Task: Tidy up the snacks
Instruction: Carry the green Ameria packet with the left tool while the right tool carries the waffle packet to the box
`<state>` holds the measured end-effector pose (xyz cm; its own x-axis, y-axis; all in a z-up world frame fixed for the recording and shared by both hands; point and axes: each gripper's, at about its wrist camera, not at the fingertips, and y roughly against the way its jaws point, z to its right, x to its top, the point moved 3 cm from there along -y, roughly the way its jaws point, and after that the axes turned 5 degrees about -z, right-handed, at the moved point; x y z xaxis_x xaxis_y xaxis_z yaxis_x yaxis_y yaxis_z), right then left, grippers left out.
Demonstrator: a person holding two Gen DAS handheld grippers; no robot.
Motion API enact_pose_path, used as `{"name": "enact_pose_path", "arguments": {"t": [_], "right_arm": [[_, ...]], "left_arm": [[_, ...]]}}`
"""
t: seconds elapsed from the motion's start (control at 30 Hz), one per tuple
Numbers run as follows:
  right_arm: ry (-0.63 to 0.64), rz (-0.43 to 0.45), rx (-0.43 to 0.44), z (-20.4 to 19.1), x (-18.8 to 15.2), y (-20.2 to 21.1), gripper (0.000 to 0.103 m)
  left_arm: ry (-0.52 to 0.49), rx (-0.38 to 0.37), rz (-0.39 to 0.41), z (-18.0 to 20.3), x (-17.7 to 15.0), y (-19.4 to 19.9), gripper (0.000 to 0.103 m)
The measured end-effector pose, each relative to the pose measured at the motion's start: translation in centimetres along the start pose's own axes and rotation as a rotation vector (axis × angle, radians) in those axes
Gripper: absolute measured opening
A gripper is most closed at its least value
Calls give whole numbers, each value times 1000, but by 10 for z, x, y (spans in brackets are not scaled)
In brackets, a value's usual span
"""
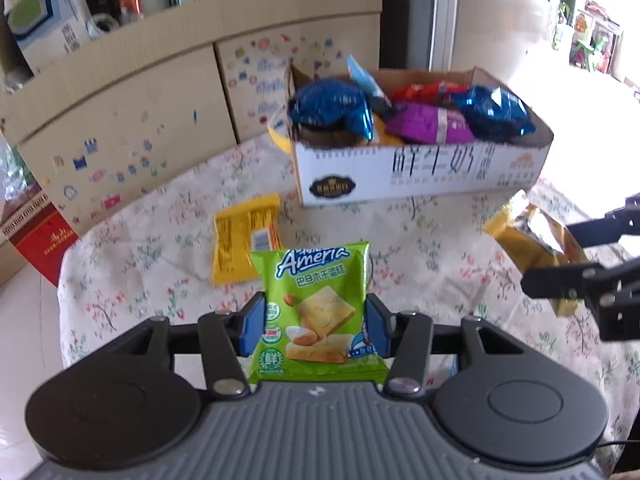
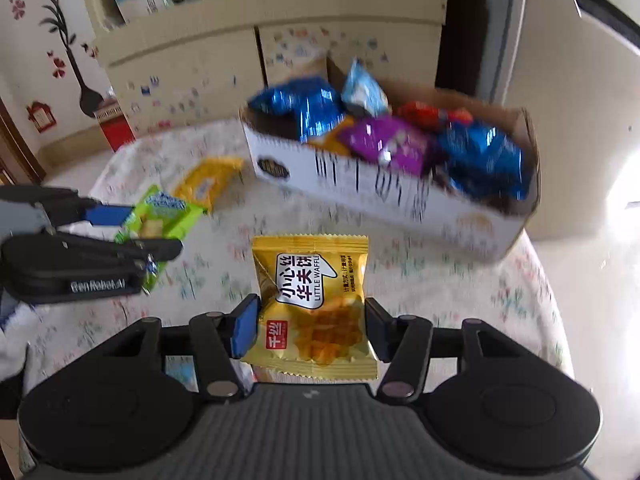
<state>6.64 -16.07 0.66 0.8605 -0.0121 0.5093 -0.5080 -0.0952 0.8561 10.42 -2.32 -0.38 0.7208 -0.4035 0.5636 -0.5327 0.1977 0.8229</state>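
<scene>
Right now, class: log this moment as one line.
left gripper: shut on green Ameria packet | right gripper: shut on yellow waffle packet | snack box: part-filled | loose yellow packet: on table

"Ameria" is printed in white script across the top of the green snack packet, with the Chinese line 巴旦木干蛋糕 beneath it and a round 鲜 seal near its lower left corner. On the yellow waffle packet, 小心丝华夫饼 and "LITTLE WAFFLE" are set in a white panel, and a red 千丝 stamp is placed below. Large black characters 鲜牛奶 are shown on the white side of the cardboard box. "GenRobot.AI" is marked on the left gripper.
</scene>
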Motion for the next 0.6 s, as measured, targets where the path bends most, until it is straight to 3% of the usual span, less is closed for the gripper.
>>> {"name": "enact_pose_path", "arguments": {"t": [0.6], "right_arm": [[-9, 123, -1, 26, 48, 14, 62]], "left_arm": [[58, 24, 172, -10, 47, 27, 51]]}}
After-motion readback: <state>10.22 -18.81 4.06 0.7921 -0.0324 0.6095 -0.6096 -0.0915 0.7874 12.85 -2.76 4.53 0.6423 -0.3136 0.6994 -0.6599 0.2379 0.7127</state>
